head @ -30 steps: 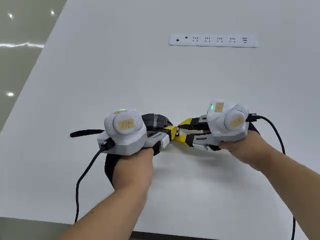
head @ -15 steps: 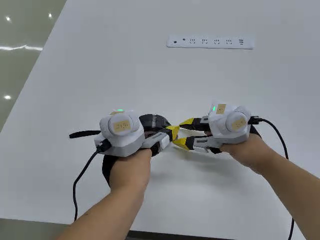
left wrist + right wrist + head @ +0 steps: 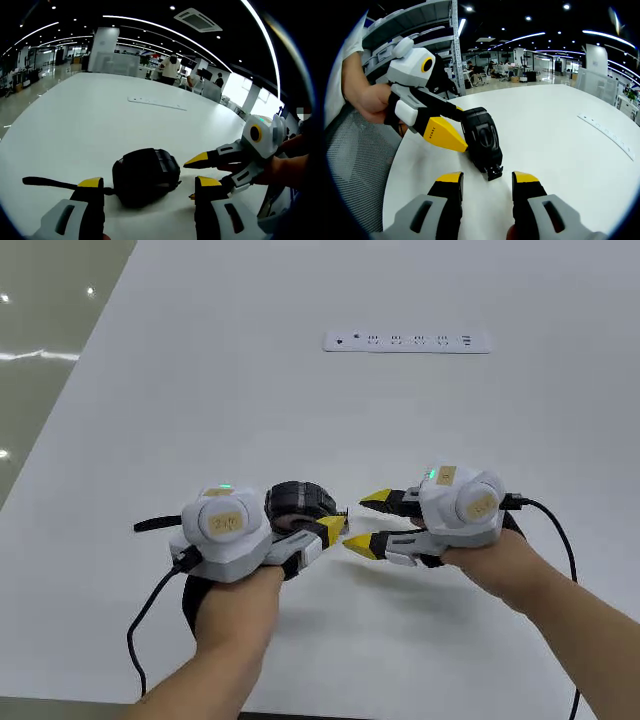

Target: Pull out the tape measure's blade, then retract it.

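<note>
The white worktop [image 3: 300,390] carries everything, and the power strip [image 3: 407,341] lies well beyond the tape measure [image 3: 298,502]. My left gripper [image 3: 149,184] straddles the black tape measure with its fingers [image 3: 91,183] spread. A gap shows on each side in the left gripper view, though one yellow tip may be brushing the case; I can't be sure. My right gripper [image 3: 366,521] faces the tape measure's blade tip [image 3: 493,172], fingers [image 3: 450,178] parted, empty, just short of it.
</note>
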A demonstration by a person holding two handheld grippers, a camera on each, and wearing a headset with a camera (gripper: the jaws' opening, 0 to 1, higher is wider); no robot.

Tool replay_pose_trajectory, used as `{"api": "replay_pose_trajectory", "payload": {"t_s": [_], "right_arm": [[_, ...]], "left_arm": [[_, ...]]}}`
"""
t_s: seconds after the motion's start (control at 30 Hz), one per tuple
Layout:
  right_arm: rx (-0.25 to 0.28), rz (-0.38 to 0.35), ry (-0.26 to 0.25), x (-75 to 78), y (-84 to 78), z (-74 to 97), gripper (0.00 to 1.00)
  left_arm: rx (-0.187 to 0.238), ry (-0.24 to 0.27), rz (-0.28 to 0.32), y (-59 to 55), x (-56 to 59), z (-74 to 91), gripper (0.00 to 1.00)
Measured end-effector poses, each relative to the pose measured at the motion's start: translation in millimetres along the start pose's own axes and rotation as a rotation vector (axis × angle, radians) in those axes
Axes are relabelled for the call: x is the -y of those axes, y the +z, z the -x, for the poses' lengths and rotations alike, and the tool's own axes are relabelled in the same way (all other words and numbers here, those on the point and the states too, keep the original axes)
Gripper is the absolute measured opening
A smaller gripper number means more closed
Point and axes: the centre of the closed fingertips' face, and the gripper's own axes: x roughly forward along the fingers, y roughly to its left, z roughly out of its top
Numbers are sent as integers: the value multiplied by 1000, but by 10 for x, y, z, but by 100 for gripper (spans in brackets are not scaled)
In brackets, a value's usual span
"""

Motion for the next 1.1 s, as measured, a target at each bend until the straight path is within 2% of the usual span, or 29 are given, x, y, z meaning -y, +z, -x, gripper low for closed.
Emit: {"api": "replay_pose_trajectory", "payload": {"t_s": [0.23, 0.3, 0.33, 0.43, 0.57, 0.7, 0.73, 0.77, 0.87, 1.0, 1.1], "right_arm": [[8, -23, -30, -21, -5, 128, 38], [12, -38, -34, -29, -5, 157, 39], [10, -39, -41, -30, -11, 174, 39], [10, -45, -52, -39, -21, 217, 40], [13, -51, -72, -40, -27, 305, 41], [21, -47, -109, -8, -32, 409, 42], [27, -57, -112, -14, -33, 436, 42], [22, -55, -117, -13, -52, 448, 42], [28, -64, -139, -8, -61, 511, 43], [32, -71, -170, 13, -54, 613, 45], [32, -71, -174, 12, -54, 627, 46]], "left_arm": [[3, -13, -29, -16, -61, 110, 71], [0, -36, -36, -31, -19, 125, 71], [-3, -34, -61, -42, -18, 132, 71], [-2, -43, -60, -42, -16, 151, 71], [-5, -76, -89, -35, 15, 192, 71], [-9, -86, -74, -40, -19, 249, 71], [-9, -86, -118, -40, -21, 276, 71], [-22, -89, -124, -66, -18, 294, 71], [-20, -100, -108, -71, -38, 351, 71], [-23, -132, -149, -67, -39, 423, 71], [-20, -139, -152, -64, -38, 435, 71]]}}
